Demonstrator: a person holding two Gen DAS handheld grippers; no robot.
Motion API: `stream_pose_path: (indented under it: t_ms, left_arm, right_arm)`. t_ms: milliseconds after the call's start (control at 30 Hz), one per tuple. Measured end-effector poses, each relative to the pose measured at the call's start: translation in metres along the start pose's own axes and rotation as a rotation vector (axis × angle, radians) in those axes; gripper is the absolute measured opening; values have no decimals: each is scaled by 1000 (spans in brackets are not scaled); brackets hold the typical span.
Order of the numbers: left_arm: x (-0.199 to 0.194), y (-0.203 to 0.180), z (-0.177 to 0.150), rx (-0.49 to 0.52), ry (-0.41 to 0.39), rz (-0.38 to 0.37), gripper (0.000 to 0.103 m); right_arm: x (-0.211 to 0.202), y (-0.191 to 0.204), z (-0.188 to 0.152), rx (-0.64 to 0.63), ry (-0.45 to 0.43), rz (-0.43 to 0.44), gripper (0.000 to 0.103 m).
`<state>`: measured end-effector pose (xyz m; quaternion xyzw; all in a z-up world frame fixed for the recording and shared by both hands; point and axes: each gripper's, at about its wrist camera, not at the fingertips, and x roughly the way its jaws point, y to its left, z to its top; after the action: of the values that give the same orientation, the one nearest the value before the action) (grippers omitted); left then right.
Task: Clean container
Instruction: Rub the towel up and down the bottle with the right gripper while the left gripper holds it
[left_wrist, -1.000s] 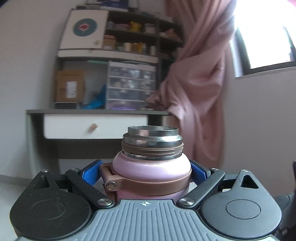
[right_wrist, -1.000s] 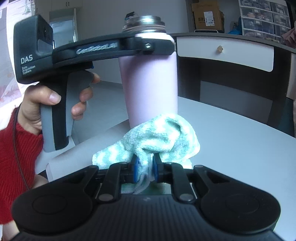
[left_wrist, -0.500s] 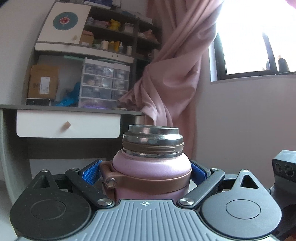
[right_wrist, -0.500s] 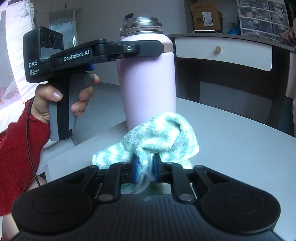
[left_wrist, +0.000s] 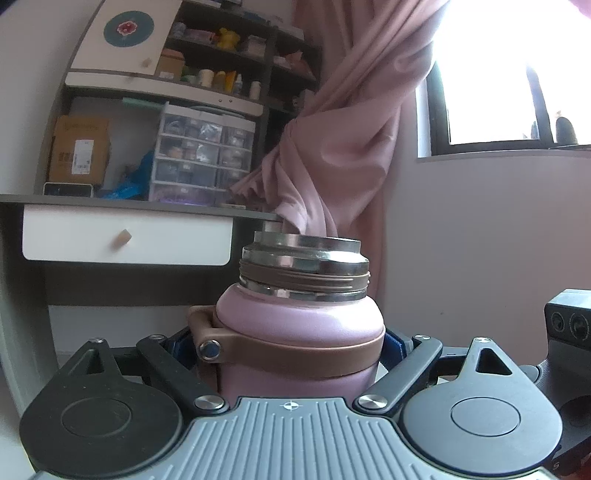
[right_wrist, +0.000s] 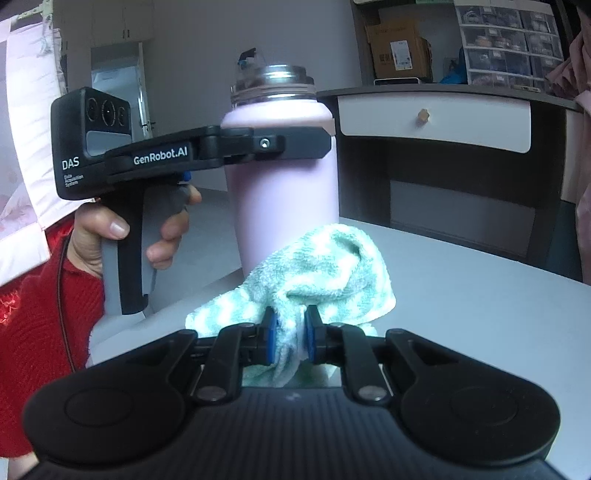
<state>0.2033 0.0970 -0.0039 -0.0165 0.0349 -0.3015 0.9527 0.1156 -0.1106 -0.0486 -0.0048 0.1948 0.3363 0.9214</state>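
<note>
Bottle (left_wrist: 301, 339) front and centre in the left wrist view: the pink flask is clamped just under its shoulder by the left gripper (left_wrist: 291, 347), whose jaws have just been closing and are now seen pressed against the body on both sides, at the brown strap ring. The steel neck (left_wrist: 304, 266) is bare, no lid on, and is seen slightly tipped. A desk drawer (left_wrist: 125, 240) and a pink curtain (left_wrist: 343, 122) fill the background.

Over to the right wrist view: the flask is found standing on the pale table (right_wrist: 480, 314), held near the top by the left gripper, with a hand (right_wrist: 122, 229) wrapped round the grip. A green-and-white cloth (right_wrist: 325, 273) is pinched tight between the nearly closed jaws of the right gripper (right_wrist: 287, 339), bunched up and lying just in front of the flask's base; whether it touches cannot be told.

Judged from this, the bracing step is done and wiping is about to start. Next, the cloth would need to be brought against the flask wall and rubbed while the clamp is kept firm.
</note>
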Motion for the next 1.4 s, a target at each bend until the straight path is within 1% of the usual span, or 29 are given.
stream_pose_path:
  t_ms: [67, 233, 400, 533, 733, 767, 900, 1033, 1167, 1300, 1400]
  left_arm:
    - [6, 4, 9, -8, 1, -1, 92]
    - [1, 1, 8, -24, -7, 16, 93]
    - [5, 3, 12, -26, -1, 5, 92]
    - [4, 3, 14, -27, 1, 5, 91]
    - [5, 3, 17, -34, 3, 6, 91]
    - [4, 3, 17, -37, 2, 5, 91]
    - [4, 3, 17, -39, 1, 3, 91]
    - [6, 3, 17, -41, 0, 0, 91]
    - [8, 3, 18, -42, 0, -1, 91]
    - [14, -3, 28, -41, 3, 6, 91]
    - [11, -1, 20, -40, 0, 4, 91]
  right_arm:
    - [1, 0, 0, -2, 3, 3, 16]
    - [6, 0, 0, -12, 18, 2, 16]
    - [0, -2, 2, -16, -8, -2, 16]
    - [-11, -4, 8, -13, -72, 8, 16]
    - [-29, 3, 21, 0, -266, 32, 16]
    - [-29, 5, 23, 6, -274, 30, 16]
    - [-15, 4, 25, 37, -266, 23, 16]
    - [-9, 3, 27, 32, -253, 16, 15]
    - [1, -2, 25, 36, -182, -4, 16]
    - [16, -5, 22, 44, -89, -25, 16]
    - [25, -5, 20, 45, -36, -36, 16]
